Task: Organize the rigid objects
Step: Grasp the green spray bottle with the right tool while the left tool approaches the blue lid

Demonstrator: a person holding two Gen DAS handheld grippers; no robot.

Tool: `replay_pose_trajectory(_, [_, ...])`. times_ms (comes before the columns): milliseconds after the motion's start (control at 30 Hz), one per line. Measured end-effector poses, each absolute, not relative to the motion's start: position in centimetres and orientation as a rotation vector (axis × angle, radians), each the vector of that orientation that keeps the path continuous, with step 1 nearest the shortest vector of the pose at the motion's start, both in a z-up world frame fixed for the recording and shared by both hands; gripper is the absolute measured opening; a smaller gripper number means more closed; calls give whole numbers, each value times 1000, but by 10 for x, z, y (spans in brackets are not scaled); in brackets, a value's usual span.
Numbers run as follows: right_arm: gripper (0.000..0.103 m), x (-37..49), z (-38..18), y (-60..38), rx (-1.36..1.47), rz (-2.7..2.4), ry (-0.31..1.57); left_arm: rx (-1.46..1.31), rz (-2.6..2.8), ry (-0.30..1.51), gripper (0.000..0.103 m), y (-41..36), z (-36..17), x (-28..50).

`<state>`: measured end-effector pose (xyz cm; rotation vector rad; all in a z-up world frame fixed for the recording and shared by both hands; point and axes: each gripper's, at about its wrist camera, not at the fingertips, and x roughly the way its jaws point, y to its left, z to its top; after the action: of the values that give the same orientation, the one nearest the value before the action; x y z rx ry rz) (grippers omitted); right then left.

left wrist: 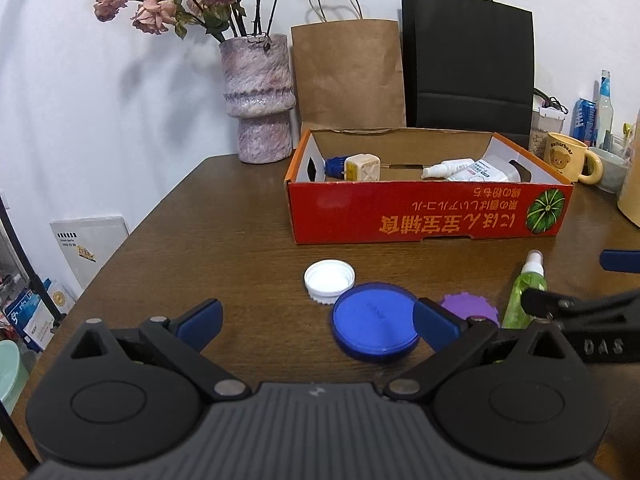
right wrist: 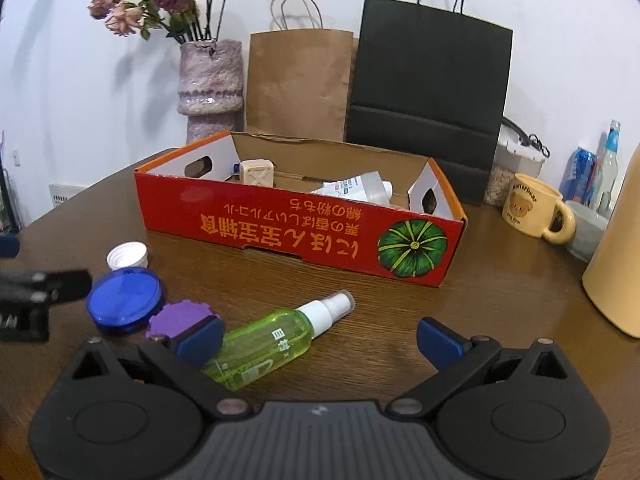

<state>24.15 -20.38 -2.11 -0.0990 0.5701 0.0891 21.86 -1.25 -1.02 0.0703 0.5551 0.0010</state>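
Note:
A red cardboard box [left wrist: 424, 216] [right wrist: 304, 232] stands open on the brown table, holding a cream block [left wrist: 362, 168] [right wrist: 258, 174] and white bottles [left wrist: 476, 170] [right wrist: 356, 190]. In front of it lie a white cap [left wrist: 329, 281] [right wrist: 127, 255], a blue round lid [left wrist: 374, 322] [right wrist: 124, 298], a purple disc [left wrist: 470, 307] [right wrist: 182, 316] and a green spray bottle [left wrist: 522, 294] [right wrist: 272, 340]. My left gripper [left wrist: 318, 326] is open, with the blue lid between its fingers near the right fingertip. My right gripper [right wrist: 320, 340] is open, and the green bottle lies between its fingers close to the left one.
A stone-look vase with dried roses [left wrist: 258, 96] [right wrist: 210, 80], a brown paper bag [left wrist: 348, 76] and a black paper bag [left wrist: 468, 64] stand behind the box. A yellow bear mug [left wrist: 570, 158] [right wrist: 534, 212], bottles and a can crowd the right side. The table's left edge drops off.

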Motion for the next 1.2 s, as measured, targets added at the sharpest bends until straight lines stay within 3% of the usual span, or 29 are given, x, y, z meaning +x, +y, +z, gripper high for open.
replay_pose_trajectory(267, [103,250,-27,-195,-124,95,629,59,4,563,103,1,-15,212])
replay_pose_trajectory(567, [87,255,-41,-217,-96,127,678,48,15,578,103,3,-18,215])
replay_pose_trajectory(667, [70,254,-40,-227,-85,164,670,54,13,578,103,1,-19,216])
replay_pose_trajectory(800, [32,248,-38,-234,-75,197,660,56,14,585,103,-1,-22,218])
replay_pose_trajectory(1200, [30,242,-37,-245,-40,204,597,82,-3,613,103,-23,-31,231])
